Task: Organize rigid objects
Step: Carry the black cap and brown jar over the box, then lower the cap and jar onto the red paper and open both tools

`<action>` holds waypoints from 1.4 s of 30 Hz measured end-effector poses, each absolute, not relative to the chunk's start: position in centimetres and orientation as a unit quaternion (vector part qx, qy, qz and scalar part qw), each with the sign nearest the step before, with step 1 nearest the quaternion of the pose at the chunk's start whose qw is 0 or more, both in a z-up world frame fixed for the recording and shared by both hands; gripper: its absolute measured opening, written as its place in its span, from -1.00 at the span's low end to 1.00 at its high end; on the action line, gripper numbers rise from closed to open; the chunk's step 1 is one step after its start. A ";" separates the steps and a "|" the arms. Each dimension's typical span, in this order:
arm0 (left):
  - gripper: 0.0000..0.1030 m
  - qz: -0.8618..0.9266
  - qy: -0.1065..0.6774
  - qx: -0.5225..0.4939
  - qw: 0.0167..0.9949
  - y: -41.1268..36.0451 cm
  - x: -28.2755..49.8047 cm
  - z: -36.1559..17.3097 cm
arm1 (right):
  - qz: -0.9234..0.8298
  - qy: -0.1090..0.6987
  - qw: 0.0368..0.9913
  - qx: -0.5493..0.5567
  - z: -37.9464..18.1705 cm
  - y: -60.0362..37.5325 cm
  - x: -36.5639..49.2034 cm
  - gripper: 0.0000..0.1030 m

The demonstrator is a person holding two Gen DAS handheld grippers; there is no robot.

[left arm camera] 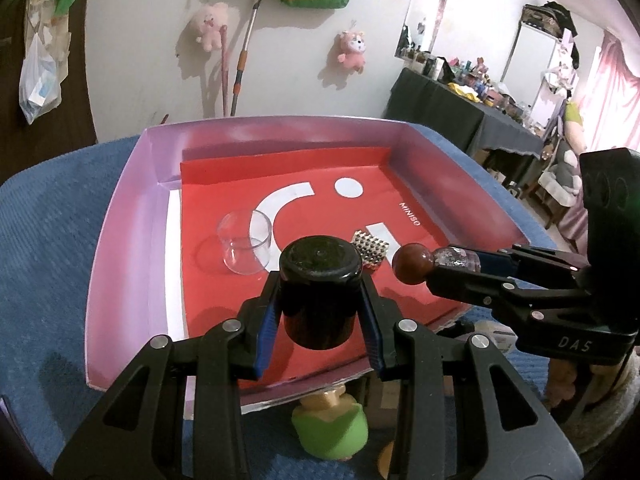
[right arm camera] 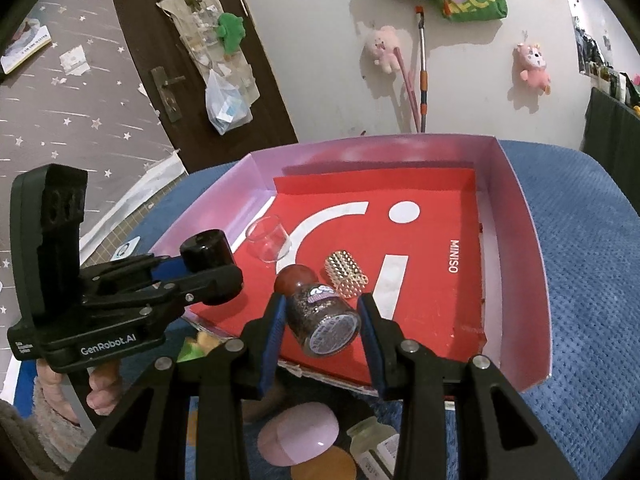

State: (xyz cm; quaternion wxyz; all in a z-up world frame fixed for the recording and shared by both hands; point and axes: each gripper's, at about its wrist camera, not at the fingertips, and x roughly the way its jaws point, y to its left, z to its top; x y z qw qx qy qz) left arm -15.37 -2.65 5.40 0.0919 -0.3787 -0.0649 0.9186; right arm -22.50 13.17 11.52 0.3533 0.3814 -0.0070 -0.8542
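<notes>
We hold a black jar (left arm camera: 318, 300) clamped in the left gripper (left arm camera: 320, 312) and a glitter bottle (right arm camera: 320, 312) in the right gripper (right arm camera: 322, 320), both above the red-lined box (right arm camera: 516, 216); we should lower each clear of the glass cup (right arm camera: 269, 242) and studded piece (right arm camera: 346, 276).

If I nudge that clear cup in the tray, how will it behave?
The clear cup looks thin-walled and empty, so it is probably light and would slide easily on the tray's smooth red liner. It stands upright, short and wide, so tipping seems unlikely. If tipped, its round wall would likely roll.
</notes>
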 end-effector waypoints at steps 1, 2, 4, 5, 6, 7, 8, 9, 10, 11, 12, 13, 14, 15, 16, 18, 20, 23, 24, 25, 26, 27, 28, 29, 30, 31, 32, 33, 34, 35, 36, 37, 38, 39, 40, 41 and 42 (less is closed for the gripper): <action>-0.33 0.918 -0.066 -0.381 0.091 -2.7 -15.5 5.2 | -0.853 -0.007 0.353 0.384 11.4 13.1 -22.6 -0.24; -0.33 0.917 -0.067 -0.383 0.091 -2.8 -15.6 5.1 | -0.852 -0.006 0.352 0.387 11.3 13.0 -22.7 -0.24; -0.33 0.916 -0.069 -0.385 0.091 -3.0 -15.8 5.0 | -0.851 -0.005 0.351 0.391 11.0 12.9 -22.9 -0.24; -0.33 0.915 -0.070 -0.387 0.091 -3.0 -15.8 4.9 | -0.851 -0.004 0.350 0.392 10.9 12.8 -23.1 -0.24; -0.33 0.915 -0.070 -0.388 0.090 -3.1 -15.9 4.8 | -0.850 -0.004 0.350 0.394 10.9 12.7 -23.2 -0.24; -0.33 0.914 -0.069 -0.389 0.089 -3.1 -16.0 4.7 | -0.849 -0.004 0.350 0.396 10.8 12.7 -23.3 -0.24; -0.33 0.913 -0.069 -0.391 0.088 -3.1 -16.1 4.6 | -0.848 -0.003 0.350 0.398 10.7 12.6 -23.3 -0.24; -0.33 0.912 -0.069 -0.395 0.087 -3.2 -16.2 4.4 | -0.848 -0.001 0.349 0.399 10.6 12.6 -23.4 -0.24; -0.33 0.911 -0.070 -0.396 0.087 -3.2 -16.3 4.3 | -0.847 0.001 0.348 0.401 10.5 12.4 -23.5 -0.24; -0.33 0.911 -0.071 -0.397 0.087 -3.3 -16.4 4.2 | -0.847 0.003 0.347 0.403 10.3 12.3 -23.6 -0.24; -0.33 0.910 -0.072 -0.399 0.087 -3.3 -16.5 4.1 | -0.846 0.005 0.346 0.405 10.2 12.2 -23.7 -0.24; -0.33 0.909 -0.071 -0.401 0.086 -3.3 -16.6 4.0 | -0.846 0.007 0.346 0.406 10.1 12.1 -23.7 -0.24; -0.33 0.908 -0.070 -0.403 0.085 -3.3 -16.7 3.8 | -0.845 0.008 0.346 0.407 10.0 12.0 -23.8 -0.24; -0.33 0.907 -0.069 -0.406 0.084 -3.3 -16.8 3.7 | -0.845 0.010 0.345 0.409 9.9 11.9 -23.9 -0.24; -0.33 0.906 -0.068 -0.409 0.082 -3.3 -16.9 3.6 | -0.845 0.012 0.344 0.410 9.8 11.8 -23.9 -0.24; -0.33 0.905 -0.067 -0.413 0.080 -3.4 -17.1 3.3 | -0.845 0.016 0.340 0.413 9.6 11.7 -24.0 -0.24; -0.33 0.904 -0.068 -0.415 0.079 -3.5 -17.1 3.1 | -0.844 0.019 0.340 0.415 9.5 11.5 -24.1 -0.24; -0.33 0.902 -0.070 -0.419 0.075 -3.7 -17.5 2.8 | -0.843 0.027 0.338 0.418 9.2 11.3 -24.2 -0.24; -0.33 0.902 -0.071 -0.420 0.073 -3.8 -17.6 2.7 | -0.842 0.028 0.338 0.419 9.1 11.2 -24.2 -0.24; -0.33 0.901 -0.071 -0.421 0.072 -3.8 -17.7 2.5 | -0.841 0.031 0.338 0.421 9.0 11.0 -24.3 -0.24; -0.33 0.901 -0.071 -0.421 0.071 -3.8 -17.8 2.5 | -0.840 0.032 0.339 0.422 8.9 10.9 -24.4 -0.24; -0.33 0.902 -0.072 -0.420 0.070 -3.9 -17.8 2.4 | -0.840 0.034 0.339 0.423 8.8 10.8 -24.5 -0.24; -0.33 0.902 -0.071 -0.420 0.069 -3.9 -17.9 2.5 | -0.840 0.036 0.338 0.424 8.6 10.7 -24.5 -0.24; -0.33 0.902 -0.071 -0.420 0.067 -3.9 -18.0 2.5 | -0.839 0.037 0.337 0.425 8.5 10.6 -24.6 -0.24; -0.33 0.903 -0.070 -0.419 0.064 -4.0 -18.1 2.5 | -0.839 0.036 0.336 0.426 8.4 10.6 -24.8 -0.24; -0.33 0.904 -0.071 -0.418 0.062 -4.1 -18.2 2.4 | -0.840 0.036 0.335 0.425 8.4 10.5 -24.9 -0.24; -0.33 0.904 -0.074 -0.418 0.062 -4.3 -18.3 2.4 | -0.841 0.035 0.333 0.425 8.4 10.5 -25.0 -0.24; -0.33 0.903 -0.078 -0.417 0.061 -4.4 -18.5 2.3 | -0.843 0.034 0.329 0.423 8.5 10.5 -25.2 -0.24; -0.33 0.904 -0.080 -0.416 0.060 -4.5 -18.6 2.3 | -0.845 0.035 0.326 0.423 8.5 10.3 -25.3 -0.24; -0.33 0.904 -0.081 -0.415 0.058 -4.6 -18.7 2.3 | -0.849 0.037 0.319 0.420 8.5 10.3 -25.5 -0.24; -0.33 0.905 -0.082 -0.413 0.055 -4.7 -18.8 2.3 | -0.851 0.036 0.314 0.419 8.5 10.4 -25.8 -0.24; -0.33 0.906 -0.082 -0.412 0.054 -4.7 -19.0 2.3 | -0.853 0.035 0.310 0.418 8.4 10.4 -26.0 -0.24; -0.33 0.907 -0.082 -0.411 0.051 -4.7 -19.2 2.3 | -0.855 0.034 0.306 0.418 8.4 10.5 -26.2 -0.24; -0.33 0.907 -0.082 -0.410 0.050 -4.8 -19.3 2.4 | -0.856 0.033 0.303 0.417 8.4 10.5 -26.4 -0.24; -0.33 0.907 -0.082 -0.409 0.049 -4.7 -19.4 2.4 | -0.857 0.033 0.299 0.418 8.4 10.6 -26.6 -0.24; -0.33 0.907 -0.083 -0.409 0.048 -4.8 -19.6 2.3 | -0.859 0.033 0.294 0.417 8.4 10.6 -26.7 -0.24; -0.33 0.907 -0.084 -0.410 0.047 -4.8 -19.8 2.3 | -0.862 0.034 0.287 0.416 8.5 10.7 -26.9 -0.24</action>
